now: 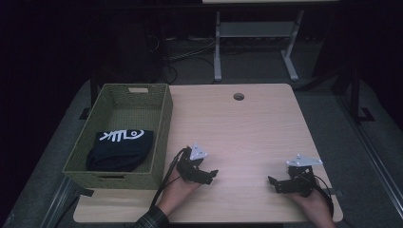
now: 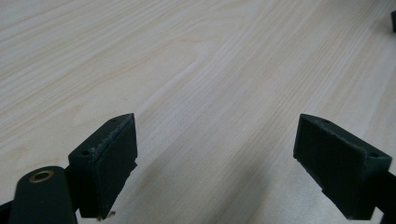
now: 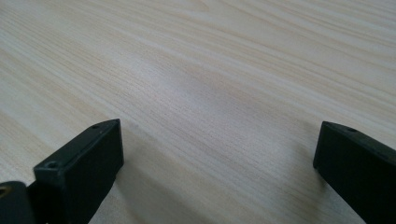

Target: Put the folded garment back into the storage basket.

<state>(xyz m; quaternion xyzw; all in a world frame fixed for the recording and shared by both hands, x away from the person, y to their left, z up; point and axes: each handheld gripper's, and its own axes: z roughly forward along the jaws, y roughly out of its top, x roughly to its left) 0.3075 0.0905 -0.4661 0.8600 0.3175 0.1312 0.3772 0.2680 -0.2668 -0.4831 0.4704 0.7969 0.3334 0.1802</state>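
Both grippers rest low on the table [image 1: 247, 128], jaws spread wide and holding nothing: the left gripper [image 1: 211, 175] sits just right of the basket [image 1: 161, 118], the right gripper [image 1: 273, 183] near the front right corner, well apart from it. In the left gripper view and the right gripper view bare wood lies between the jaws, so neither tool is at work on anything. The nearest thing is the cloth [image 1: 121, 149], a dark folded garment with a white printed mark, lying in the near half of the basket. This looks like a pause at either end of the job, either with the cloth just put away or about to be fetched; the pictures cannot settle which. If it is to come out, the left gripper would need to lift over the basket's near right wall, come down onto the soft fold and pinch a good thickness of fabric, since a thin pinch would slip. The basket is a rectangular woven box, olive green, with slightly flaring walls and a handle slot in each end. The table is pale wood-grain laminate, smooth and matt, with rounded corners and a round cable hole [image 1: 238, 97] near the far edge. The jaw pads are blunt black blocks with flat faces.
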